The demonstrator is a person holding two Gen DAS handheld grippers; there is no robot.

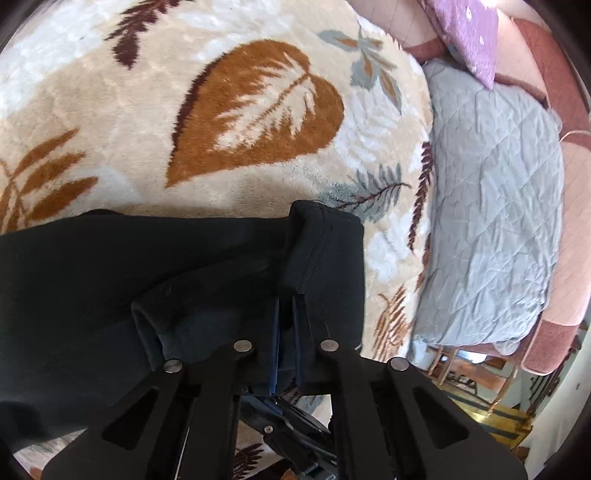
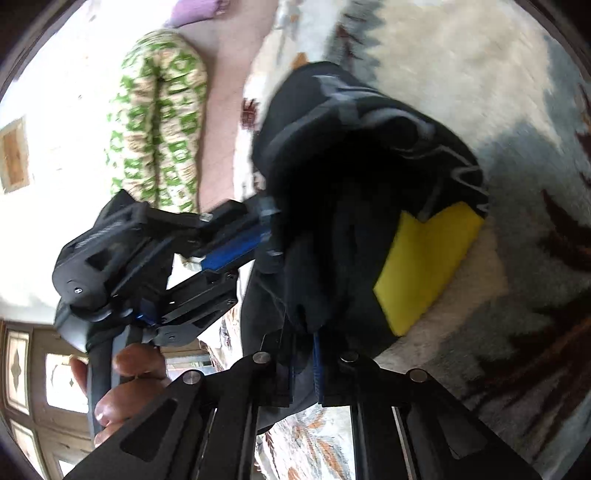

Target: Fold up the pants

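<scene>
The left gripper point(image 1: 286, 306) has its two blue-edged fingers point(image 1: 275, 332) drawn close together on a fold of the black pants point(image 1: 110, 280), the cloth pinched between the pads and bunched up just past the fingertips into a stitched hem or edge point(image 1: 325, 236). From that pinch the pants spread away to the gripper's left as a broad dark sheet that drapes over its black linkage and lies on the plush leaf-patterned blanket point(image 1: 258, 110) ahead. Further off to the right of this gripper lies a grey quilted cover point(image 1: 495, 206), with a purple pillow point(image 1: 469, 33) beyond it at the far edge of the pink bedding point(image 1: 565, 206). The right gripper point(image 2: 314, 343) is likewise closed narrow on the pants point(image 2: 351, 177), its fingers buried in a gathered, raised clump of black fabric that fills the space directly ahead; grey stripes run across the top of that clump and a yellow panel point(image 2: 424, 266) shows on its right side. The blanket point(image 2: 461, 74) lies beyond and to the right of it, blurred. To the right gripper's left, the other gripper point(image 2: 266, 221) reaches into the same clump of cloth, with the person's hand point(image 2: 125, 384) wrapped around its handle lower down. A green-and-cream patterned bolster point(image 2: 162, 122) lies farther off on that side
</scene>
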